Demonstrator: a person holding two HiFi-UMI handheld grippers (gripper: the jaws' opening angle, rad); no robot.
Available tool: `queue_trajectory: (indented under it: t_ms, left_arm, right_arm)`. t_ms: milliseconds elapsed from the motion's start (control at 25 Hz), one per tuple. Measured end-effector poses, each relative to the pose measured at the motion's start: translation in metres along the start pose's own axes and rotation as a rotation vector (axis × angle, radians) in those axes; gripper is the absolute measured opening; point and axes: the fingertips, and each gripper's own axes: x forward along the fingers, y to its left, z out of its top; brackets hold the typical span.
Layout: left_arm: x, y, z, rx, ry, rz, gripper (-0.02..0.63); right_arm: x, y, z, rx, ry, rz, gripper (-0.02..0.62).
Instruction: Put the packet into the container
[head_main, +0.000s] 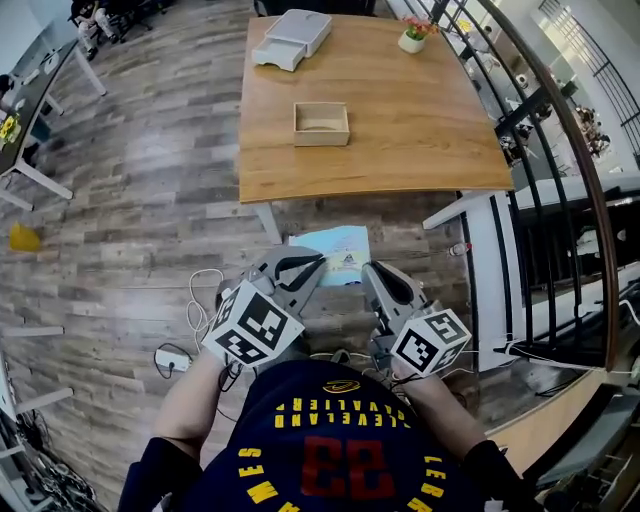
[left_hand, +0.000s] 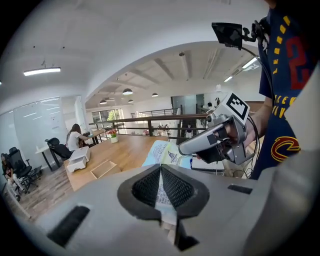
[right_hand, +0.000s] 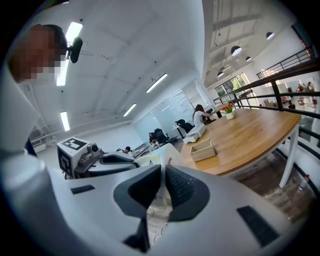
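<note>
Head view: one table (head_main: 420, 140) ahead, bearing one open container (head_main: 321, 137) near its front edge, seemingly empty for the drop. Short of it, over the floor, one packet (head_main: 340, 250), kept spread and level, likely for carrying. Two grippers: left gripper (head_main: 318, 262) clamped on one edge, right gripper (head_main: 368, 271) pinching the other.

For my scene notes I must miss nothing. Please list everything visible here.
table: one, light wood, ahead.
container: one, pale wooden box, open, on the table's near part.
drawer unit: one, white, table's far left corner.
flower pot: one, white, table's far right.
packet: one, pale blue and white, held between both grippers.
railing: one, black, right.
left gripper: one, grey, shut on packet.
right gripper: one, grey, shut on packet.
</note>
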Motion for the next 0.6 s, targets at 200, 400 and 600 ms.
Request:
queue_trajectory:
  t_ms: [200, 400, 600]
  left_arm:
    - [-0.004, 0.034, -0.01, 0.002, -0.017, -0.042, 0.012]
    - [-0.007, 0.055, -0.011, 0.003, -0.039, -0.07, 0.012]
    - [-0.003, 0.072, -0.013, -0.005, -0.054, -0.08, 0.012]
  right_arm:
    - [0.033, 0.007, 0.004, -0.011, 0.008, -0.044, 0.035]
    - [0.051, 0.012, 0.011, -0.022, 0.017, -0.076, 0.035]
    - [0.066, 0.01, 0.017, -0.032, 0.03, -0.091, 0.035]
